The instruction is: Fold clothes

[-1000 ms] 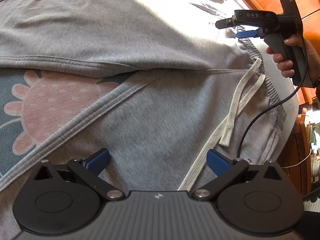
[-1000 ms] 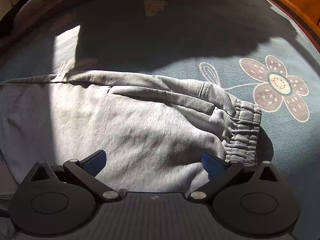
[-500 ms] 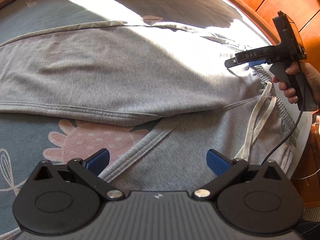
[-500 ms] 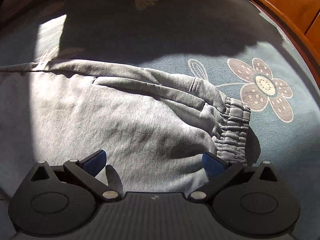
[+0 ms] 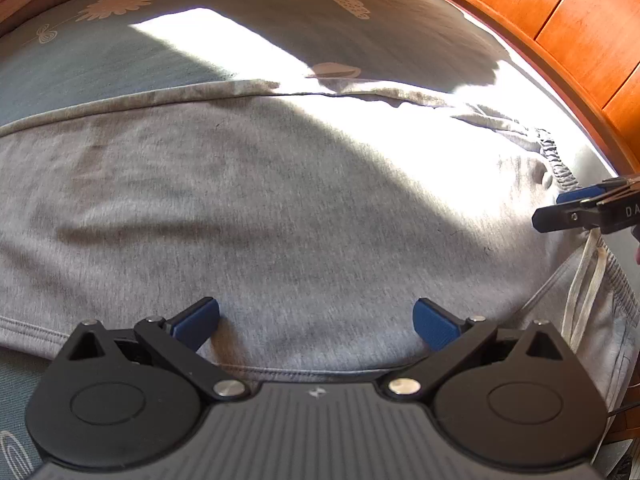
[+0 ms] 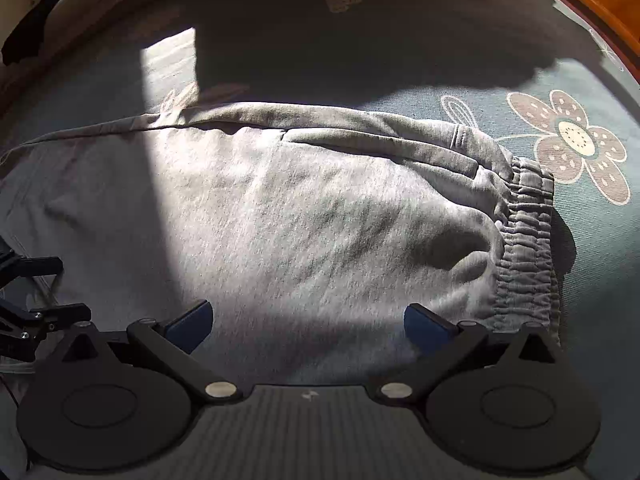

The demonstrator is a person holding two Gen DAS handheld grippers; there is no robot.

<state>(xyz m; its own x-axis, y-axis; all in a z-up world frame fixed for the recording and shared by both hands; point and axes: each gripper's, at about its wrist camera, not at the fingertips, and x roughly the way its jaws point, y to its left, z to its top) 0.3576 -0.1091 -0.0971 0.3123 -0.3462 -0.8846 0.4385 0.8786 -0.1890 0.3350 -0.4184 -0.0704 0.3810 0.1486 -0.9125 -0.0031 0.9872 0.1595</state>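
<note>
Here, in the left wrist view, the pair of grey marl jersey sweatpants (image 5: 280,208) fills the middle of the frame, lying flat on the blue-grey bedsheet printed with pale flowers (image 5: 100,48), a hard patch of sunlight across its upper right. A stitched hem runs along the lower edge, just above the black ribbed body of the left gripper (image 5: 316,322), whose blue-padded fingers (image 5: 198,318) stand wide apart with nothing between them, low over the cloth. At the right edge the gathered elastic waistband (image 5: 560,160) puckers in fine ridges, and two flat off-white drawstring cords (image 5: 584,280) hang below it. The right gripper (image 5: 576,208) enters there at the waistband; from this side its opening cannot be told. Glossy orange wooden panelling (image 5: 560,20) curves across the upper right.

In the right wrist view the sweatpants (image 6: 300,220) spread across the centre, soft and rumpled, with a folded seam along the top and the ribbed waistband (image 6: 528,240) at right beside a brown printed flower (image 6: 576,140). The right gripper (image 6: 308,320) has its jaws spread wide and empty, just over the fabric. Black parts of the left gripper (image 6: 28,300) show at the left edge.
</note>
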